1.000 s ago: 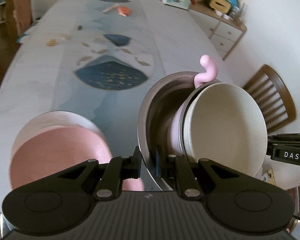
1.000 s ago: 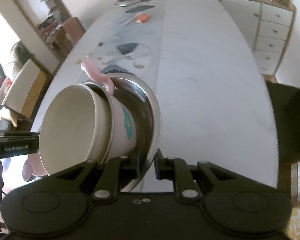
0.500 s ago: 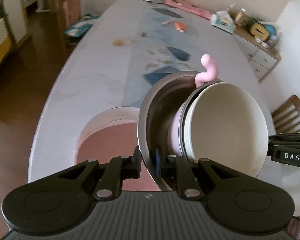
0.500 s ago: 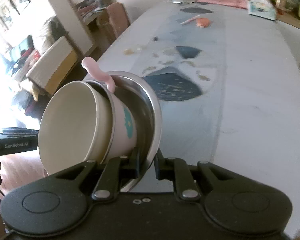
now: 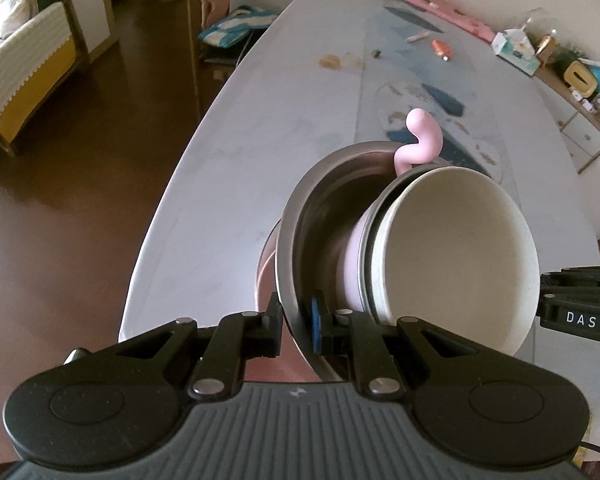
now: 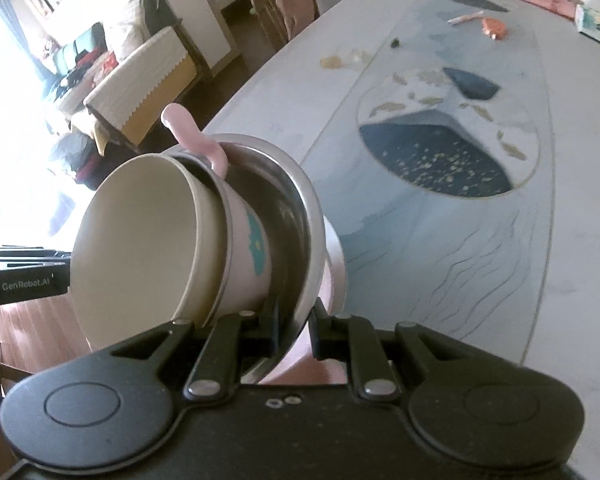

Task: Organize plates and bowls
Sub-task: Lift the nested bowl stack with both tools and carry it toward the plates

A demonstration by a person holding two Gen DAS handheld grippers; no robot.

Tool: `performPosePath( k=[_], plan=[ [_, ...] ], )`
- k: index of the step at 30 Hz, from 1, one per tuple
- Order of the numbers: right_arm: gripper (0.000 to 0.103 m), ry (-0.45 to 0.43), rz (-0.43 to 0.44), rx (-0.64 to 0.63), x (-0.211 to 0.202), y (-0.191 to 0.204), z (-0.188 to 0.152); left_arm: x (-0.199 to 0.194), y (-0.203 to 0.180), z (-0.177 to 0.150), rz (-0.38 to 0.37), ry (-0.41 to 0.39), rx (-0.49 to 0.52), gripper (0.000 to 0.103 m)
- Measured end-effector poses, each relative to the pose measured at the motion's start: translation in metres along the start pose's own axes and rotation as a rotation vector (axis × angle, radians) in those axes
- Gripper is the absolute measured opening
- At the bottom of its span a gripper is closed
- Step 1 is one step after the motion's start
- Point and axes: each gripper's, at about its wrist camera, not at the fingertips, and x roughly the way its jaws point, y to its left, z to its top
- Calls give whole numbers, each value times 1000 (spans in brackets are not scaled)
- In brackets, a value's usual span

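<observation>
A steel bowl (image 5: pixel 312 216) holds a nested stack: a pink cup with a curly pink handle (image 5: pixel 422 136) and a cream bowl (image 5: pixel 456 256) inside it. My left gripper (image 5: pixel 296 326) is shut on the steel bowl's rim on one side. My right gripper (image 6: pixel 294 326) is shut on the steel bowl's rim (image 6: pixel 314 216) on the opposite side. The stack is tilted and held in the air over a pink plate (image 5: pixel 266 264), mostly hidden beneath it, also in the right wrist view (image 6: pixel 336 256).
A long pale table (image 5: pixel 260 100) with a blue patterned runner (image 6: pixel 440 160) stretches ahead. Small items (image 5: pixel 442 48) lie at its far end. A white dresser (image 5: pixel 580 92) stands at the right, a chair (image 6: pixel 284 4) and dark floor (image 5: pixel 80 128) at the left.
Both grippers have carried the bowl stack to the left, toward the table's left edge and over the pink plate. The grip on the rim is unchanged.
</observation>
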Motion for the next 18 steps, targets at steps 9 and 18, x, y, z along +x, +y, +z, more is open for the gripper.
performPosePath(
  k=[9, 18],
  plan=[
    [15, 37, -12, 4, 15, 1, -2, 17, 5, -1, 4, 34, -10, 13],
    [16, 55, -25, 10, 23, 2, 0, 30, 10, 3, 3, 60, -28, 13]
  ],
)
